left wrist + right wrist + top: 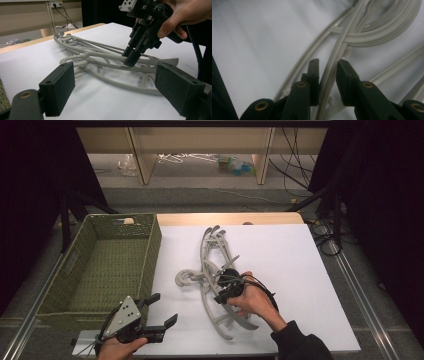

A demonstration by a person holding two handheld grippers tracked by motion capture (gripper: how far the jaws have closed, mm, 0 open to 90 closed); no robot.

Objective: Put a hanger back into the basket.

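Several grey plastic hangers [212, 265] lie tangled in a pile on the white table top [290, 265]. My right gripper [220, 295] points down into the pile, held by a hand. In the right gripper view its jaws [328, 63] stand close on either side of one thin hanger bar [337, 47] and pinch it. The left gripper view looks across at that same grip [130, 58] on the hangers [100, 62]. My left gripper [165, 308] hovers open at the table's front left corner with nothing between its fingers [60, 87].
A green woven basket [150, 247] stands along the table's left side. Beyond the table's far edge are wooden shelf legs [142, 160] and clutter on the floor. Black cables [300, 175] hang at the right.
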